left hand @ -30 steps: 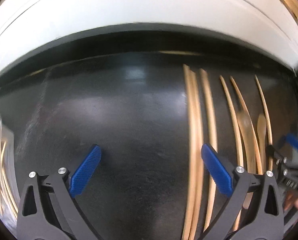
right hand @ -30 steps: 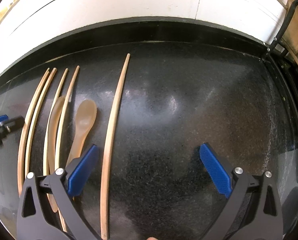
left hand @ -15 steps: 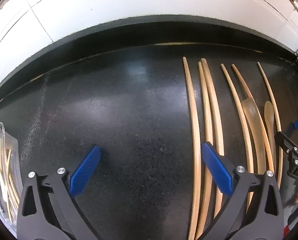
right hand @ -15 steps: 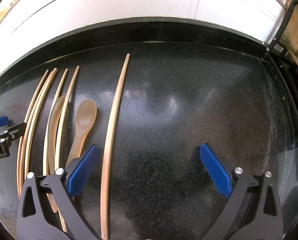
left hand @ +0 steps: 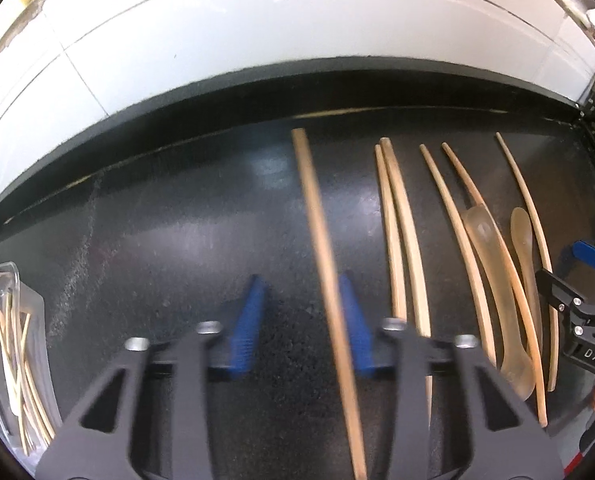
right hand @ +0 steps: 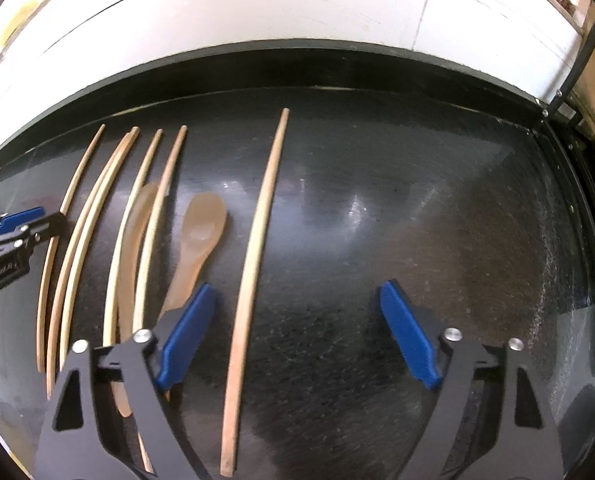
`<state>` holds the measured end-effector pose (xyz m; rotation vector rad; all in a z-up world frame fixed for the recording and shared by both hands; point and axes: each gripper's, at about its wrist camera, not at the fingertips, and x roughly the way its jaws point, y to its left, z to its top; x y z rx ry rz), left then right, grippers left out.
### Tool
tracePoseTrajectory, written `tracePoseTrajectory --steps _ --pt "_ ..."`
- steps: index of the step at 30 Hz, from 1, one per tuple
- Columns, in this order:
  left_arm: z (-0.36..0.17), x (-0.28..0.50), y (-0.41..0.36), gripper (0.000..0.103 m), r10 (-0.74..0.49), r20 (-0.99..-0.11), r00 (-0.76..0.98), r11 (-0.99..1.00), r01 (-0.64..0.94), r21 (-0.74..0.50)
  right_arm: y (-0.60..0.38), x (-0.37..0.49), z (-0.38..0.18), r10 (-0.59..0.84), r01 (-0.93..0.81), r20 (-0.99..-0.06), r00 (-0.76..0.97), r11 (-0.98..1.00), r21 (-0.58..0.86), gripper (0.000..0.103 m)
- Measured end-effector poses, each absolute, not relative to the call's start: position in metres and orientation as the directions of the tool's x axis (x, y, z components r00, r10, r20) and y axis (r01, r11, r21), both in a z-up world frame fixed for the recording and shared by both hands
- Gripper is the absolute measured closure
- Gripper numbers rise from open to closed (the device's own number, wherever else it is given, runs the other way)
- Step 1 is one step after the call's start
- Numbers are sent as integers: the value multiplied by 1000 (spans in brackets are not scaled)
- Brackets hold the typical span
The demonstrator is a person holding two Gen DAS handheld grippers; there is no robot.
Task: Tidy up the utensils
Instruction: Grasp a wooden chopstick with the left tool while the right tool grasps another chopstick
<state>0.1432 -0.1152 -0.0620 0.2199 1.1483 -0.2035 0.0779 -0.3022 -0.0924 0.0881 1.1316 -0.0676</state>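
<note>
White tiled wall backs a black speckled bench, where the utensils lie in a row of near-parallel lines, probably so each can be taken singly. Taking the two translucent spoons as landmark: a clear container of thin sticks sits well beyond the row on the left gripper's far side, likely the place for sorted sticks. The left gripper has just been narrowing its jaws around the wooden stick farthest from the spoons on that side; the stick lies against one pad, the other apart, so no pinch yet. The right gripper has jaws spread, just been closing, straddling a lone chopstick just beside the spoons. All sticks are pale, slender, tapering.
</note>
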Motion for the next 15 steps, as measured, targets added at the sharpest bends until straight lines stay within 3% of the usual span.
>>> tracePoseTrajectory --steps 10,15 --pt "-53 133 -120 90 -43 -917 396 955 285 78 -282 68 -86 4 62 -899 437 997 35 57" --pt "-53 134 -128 95 -36 -924 380 952 293 83 -274 63 -80 -1 76 -897 441 996 36 66"
